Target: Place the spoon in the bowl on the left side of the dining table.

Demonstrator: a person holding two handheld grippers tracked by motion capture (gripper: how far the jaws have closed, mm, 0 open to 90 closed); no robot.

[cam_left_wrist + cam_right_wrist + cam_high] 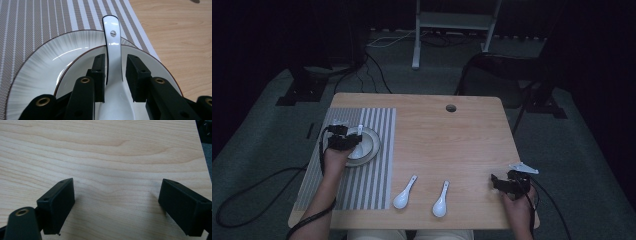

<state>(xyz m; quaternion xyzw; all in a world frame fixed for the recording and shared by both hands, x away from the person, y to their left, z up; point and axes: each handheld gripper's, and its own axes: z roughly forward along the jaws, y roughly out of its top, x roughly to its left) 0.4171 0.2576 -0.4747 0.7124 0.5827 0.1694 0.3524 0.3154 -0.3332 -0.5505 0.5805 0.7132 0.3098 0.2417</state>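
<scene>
A white ceramic spoon (113,47) lies in a white bowl (77,62) set on a ribbed plate (32,72), its handle leaning over the far rim. My left gripper (115,58) straddles the handle: the left jaw is against it and a thin gap shows at the right jaw, so it reads as open. From above, the left gripper (343,137) is over the bowl (368,145) on the striped placemat (377,170). Over bare wood at the table's right front, my right gripper (116,192) (496,180) stands wide open and holds nothing.
Two more white spoons (404,194) (441,201) lie on the wooden table (452,145) near its front edge, bowls toward me. A round cable hole (451,108) sits at the back. Cables trail from both grippers to the floor.
</scene>
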